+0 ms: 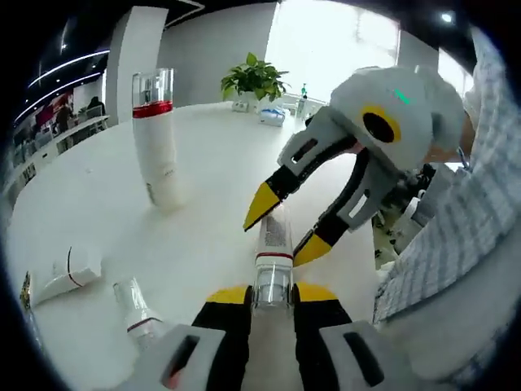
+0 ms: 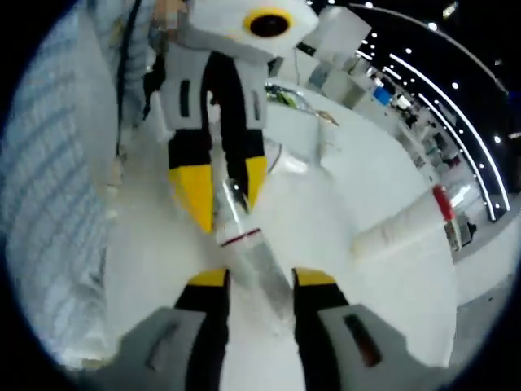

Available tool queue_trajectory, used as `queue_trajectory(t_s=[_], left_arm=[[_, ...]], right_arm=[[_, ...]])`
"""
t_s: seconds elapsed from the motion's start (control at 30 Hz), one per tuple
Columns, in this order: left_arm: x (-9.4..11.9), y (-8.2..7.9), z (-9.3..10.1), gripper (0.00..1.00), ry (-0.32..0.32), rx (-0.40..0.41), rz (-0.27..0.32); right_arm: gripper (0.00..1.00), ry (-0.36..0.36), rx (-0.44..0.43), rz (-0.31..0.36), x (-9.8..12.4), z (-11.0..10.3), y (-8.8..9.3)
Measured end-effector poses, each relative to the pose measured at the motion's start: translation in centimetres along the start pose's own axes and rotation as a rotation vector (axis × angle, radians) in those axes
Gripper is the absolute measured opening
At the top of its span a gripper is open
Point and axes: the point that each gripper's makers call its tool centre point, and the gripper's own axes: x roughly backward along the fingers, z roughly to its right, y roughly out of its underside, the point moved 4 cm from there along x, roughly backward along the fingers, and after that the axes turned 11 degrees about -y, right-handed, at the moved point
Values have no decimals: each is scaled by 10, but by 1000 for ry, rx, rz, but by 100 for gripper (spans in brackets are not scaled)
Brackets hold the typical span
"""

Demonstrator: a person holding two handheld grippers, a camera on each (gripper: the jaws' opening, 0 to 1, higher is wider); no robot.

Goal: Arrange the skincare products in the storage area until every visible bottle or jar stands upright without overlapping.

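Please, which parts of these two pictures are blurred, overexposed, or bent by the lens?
Left gripper view: the window is blown out white and the standing bottle leans from fisheye curvature. Right gripper view: soft motion blur over the held bottle, and the ceiling lights bend into arcs.

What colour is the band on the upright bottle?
Red, below its clear cap; the upright bottle shows best in the left gripper view.

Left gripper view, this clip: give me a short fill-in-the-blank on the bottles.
1. The tall bottle with the red band stands ____ on the white table.
2. The left gripper has its jaws around a bottle's clear ____.
3. The right gripper has its jaws ____ over the held bottle.

Missing: upright; cap; open
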Motion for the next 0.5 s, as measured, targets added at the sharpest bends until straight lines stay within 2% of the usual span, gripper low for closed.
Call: queue_trajectory(t_s=[0.03, 0.1, 0.17, 0.23, 0.3, 0.47, 0.5], left_arm=[[0, -1, -1, 19, -8, 6, 0], [1, -4, -4, 19, -26, 38, 0], [2, -6, -7, 19, -41, 128, -26], [3, -8, -8, 19, -36, 166, -28], [6, -11, -9, 19, -38, 172, -18], [15, -30, -12, 19, -44, 253, 43], [17, -34, -14, 19, -48, 262, 66]], right_arm=[[30, 63, -20, 15, 1, 3, 1], [30, 137, -49, 15, 2, 5, 3], [30, 236, -50, 13, 4, 9, 5], [29, 275, -53, 18, 3, 10, 5], [28, 278, -46, 26, 2, 10, 4], [22, 320, -8, 35, 5, 14, -1], [22, 327, -43, 64, 6, 16, -4]])
